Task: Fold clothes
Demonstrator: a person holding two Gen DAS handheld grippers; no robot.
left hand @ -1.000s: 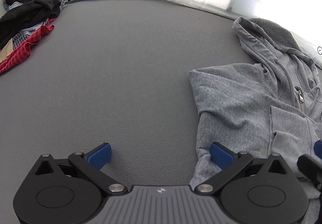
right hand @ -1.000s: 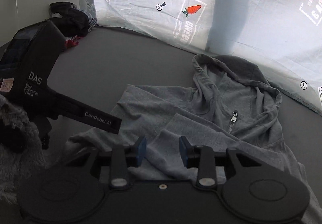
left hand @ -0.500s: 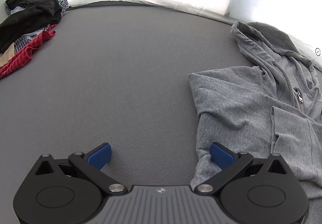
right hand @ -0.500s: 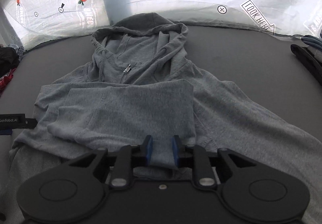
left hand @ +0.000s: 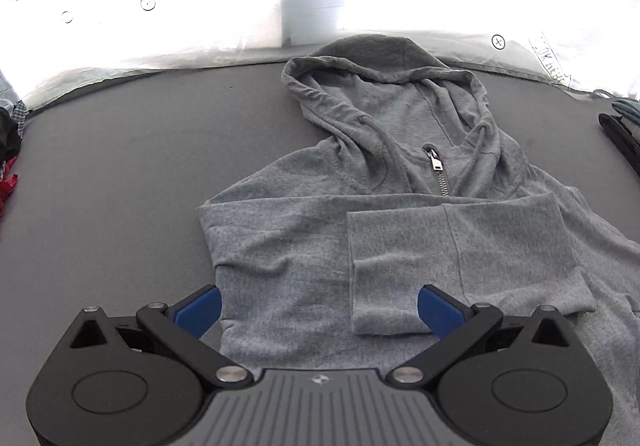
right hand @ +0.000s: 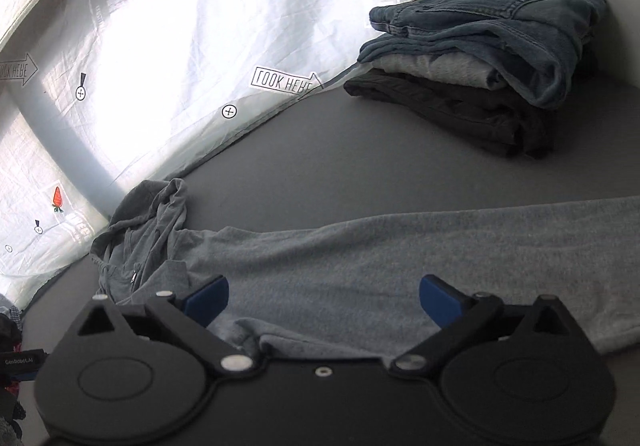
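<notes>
A grey zip hoodie [left hand: 360, 181] lies flat on the dark grey table [left hand: 120, 165], hood at the far side. One sleeve [left hand: 460, 258] is folded across its chest. My left gripper [left hand: 318, 310] is open and empty, low over the hoodie's lower left body. In the right wrist view the hoodie's other sleeve [right hand: 420, 246] stretches out to the right over the table. My right gripper [right hand: 324, 300] is open and empty just above this sleeve.
A stack of folded clothes [right hand: 492, 57] with blue jeans on top stands at the table's far right. Unfolded dark and red clothes [left hand: 8, 157] lie at the left edge. A white printed sheet [right hand: 180, 45] hangs behind the table.
My right gripper has let go of the folded sleeve, opened and swung right over the outstretched sleeve. My left gripper has moved right, from the bare table to over the hoodie.
</notes>
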